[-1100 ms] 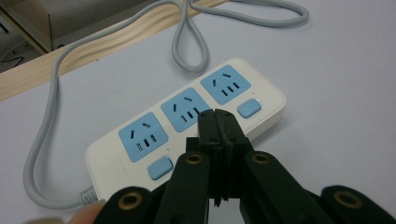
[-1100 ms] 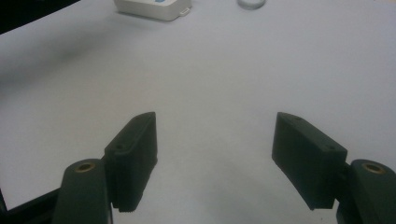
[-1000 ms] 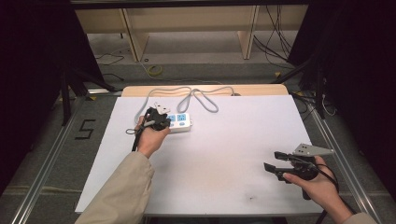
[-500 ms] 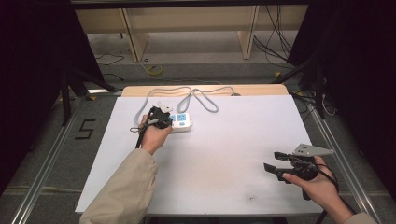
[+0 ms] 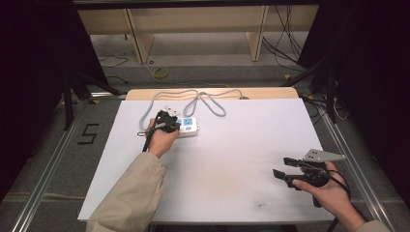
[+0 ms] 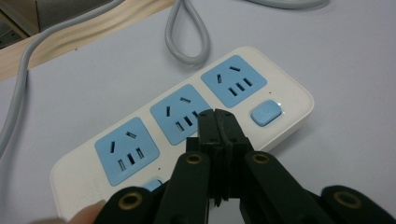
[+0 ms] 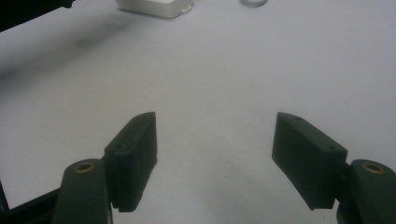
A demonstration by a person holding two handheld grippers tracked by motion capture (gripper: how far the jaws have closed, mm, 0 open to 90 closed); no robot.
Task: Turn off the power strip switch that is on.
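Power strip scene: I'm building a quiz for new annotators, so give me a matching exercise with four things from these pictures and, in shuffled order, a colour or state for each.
Things:
1. left gripper
2. right gripper
3. power strip
4. cord

States:
A. jaws wide apart, nothing between them, above bare table
B. grey, looped at the far edge of the table
C. jaws closed together, tips over the strip's middle socket
D. white body with three blue sockets and a blue button

Pairs: 1-C, 2-A, 3-D, 4-B
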